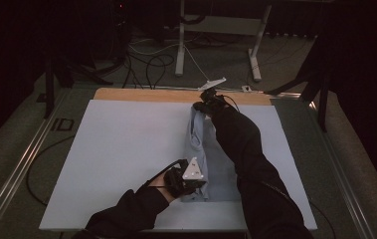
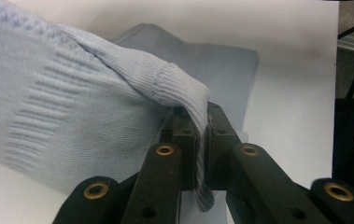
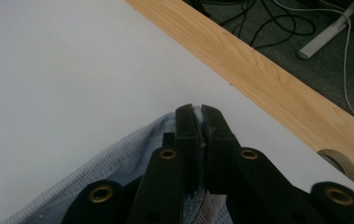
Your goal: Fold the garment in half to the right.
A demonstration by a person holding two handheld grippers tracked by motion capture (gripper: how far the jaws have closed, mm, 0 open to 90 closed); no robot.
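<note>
A light blue knitted sweater (image 1: 211, 159) lies folded lengthwise on the white table cover (image 1: 126, 149), right of centre. My left gripper (image 1: 196, 183) is at its near end, shut on a ribbed cuff or hem (image 2: 184, 88) that drapes over the jaws. My right gripper (image 1: 199, 106) reaches to the far end and is shut on the sweater's edge (image 3: 132, 154), lifting it slightly off the cover. In the right gripper view the knit (image 3: 118, 163) hangs down and left from the closed jaws.
A bare wooden strip (image 1: 146, 94) runs along the table's far edge, with a round hole (image 3: 340, 163) in it. Beyond it are cables (image 1: 151, 62) on the floor and white desk legs (image 1: 180, 45). Metal rails (image 1: 22, 159) flank the table.
</note>
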